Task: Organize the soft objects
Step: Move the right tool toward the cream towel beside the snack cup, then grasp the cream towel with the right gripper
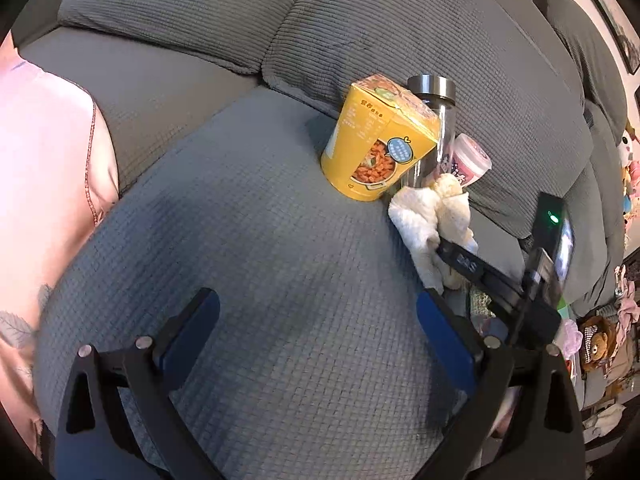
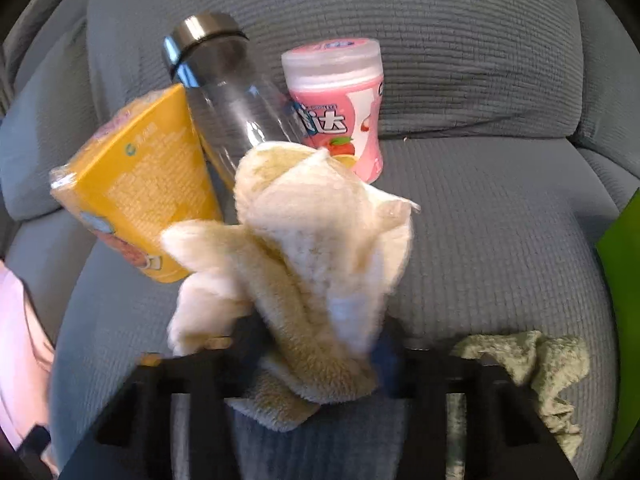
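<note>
My right gripper [image 2: 316, 344] is shut on a cream fluffy cloth [image 2: 316, 248] and holds it lifted over the grey sofa seat [image 2: 500, 240]. The left wrist view shows the same cloth [image 1: 428, 220] pinched by the right gripper [image 1: 452, 254] in front of the containers. My left gripper [image 1: 316, 312] is open and empty, low over the seat cushion [image 1: 260, 240]. A pale green cloth [image 2: 532, 364] lies crumpled on the seat at the lower right of the right wrist view.
A yellow noodle box [image 1: 376, 140], a clear bottle with a steel cap [image 1: 434, 120] and a pink gum jar [image 1: 472, 160] stand against the sofa back cushions [image 1: 400, 32]. A green object [image 2: 624, 264] is at the right edge. A person in pink [image 1: 44, 168] sits at left.
</note>
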Demonstrator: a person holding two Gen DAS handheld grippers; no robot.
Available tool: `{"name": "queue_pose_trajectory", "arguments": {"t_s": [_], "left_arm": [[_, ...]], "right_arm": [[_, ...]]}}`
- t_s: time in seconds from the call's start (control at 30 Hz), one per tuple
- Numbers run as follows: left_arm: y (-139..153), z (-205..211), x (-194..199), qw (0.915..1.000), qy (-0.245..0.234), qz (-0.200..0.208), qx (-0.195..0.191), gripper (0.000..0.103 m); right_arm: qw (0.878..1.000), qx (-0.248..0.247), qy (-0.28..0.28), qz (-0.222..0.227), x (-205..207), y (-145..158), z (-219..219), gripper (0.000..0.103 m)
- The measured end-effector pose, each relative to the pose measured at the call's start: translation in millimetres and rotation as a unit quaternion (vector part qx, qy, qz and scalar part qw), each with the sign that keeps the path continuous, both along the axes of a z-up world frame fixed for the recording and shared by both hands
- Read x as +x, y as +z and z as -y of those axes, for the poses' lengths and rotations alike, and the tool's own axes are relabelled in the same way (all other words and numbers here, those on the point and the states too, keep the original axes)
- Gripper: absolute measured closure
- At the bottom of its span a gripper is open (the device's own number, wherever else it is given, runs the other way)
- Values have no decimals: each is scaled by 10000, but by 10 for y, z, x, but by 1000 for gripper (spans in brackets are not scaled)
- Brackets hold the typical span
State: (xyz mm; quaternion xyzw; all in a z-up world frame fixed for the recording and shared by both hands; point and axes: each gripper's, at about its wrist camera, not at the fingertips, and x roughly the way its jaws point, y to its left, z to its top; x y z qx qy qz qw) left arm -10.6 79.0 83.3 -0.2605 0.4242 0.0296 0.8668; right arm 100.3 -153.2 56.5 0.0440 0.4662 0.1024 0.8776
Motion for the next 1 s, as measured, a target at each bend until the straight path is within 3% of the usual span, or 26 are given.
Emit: {"name": "queue_pose_trajectory", "arguments": {"t_s": [0.13, 0.3, 0.43, 0.6, 0.67, 0.73, 0.9, 1.0], "left_arm": [[3, 49, 11, 9999, -63, -50, 69, 5], [-33, 75, 28, 9997, -60, -190, 117, 5], [-33, 80, 22, 9997, -84, -212, 126, 6], [-77, 167, 21, 9991, -233, -319, 183, 6], [-98, 221, 19, 9987, -330, -362, 152, 7], [-114, 246, 9, 9985, -320, -412, 132, 7], [-152, 405, 6, 9975, -580, -396, 33, 11], [-244, 504, 33, 9955, -795, -500, -141, 18]], "right_arm": [[9996, 259, 139, 27, -356, 184, 183, 71], [9963, 685, 438, -267, -775, 506, 305, 71], [9925, 923, 624, -509, -1028, 492, 325, 68], [9911, 554, 746, -953, -984, 244, 134, 45], [9917, 590, 713, -888, -970, 287, 191, 32], [9935, 656, 602, -716, -951, 384, 292, 24], [9915, 1212, 380, -273, -862, 582, 510, 24], [9846, 1610, 582, -354, -838, 478, 495, 24]]}}
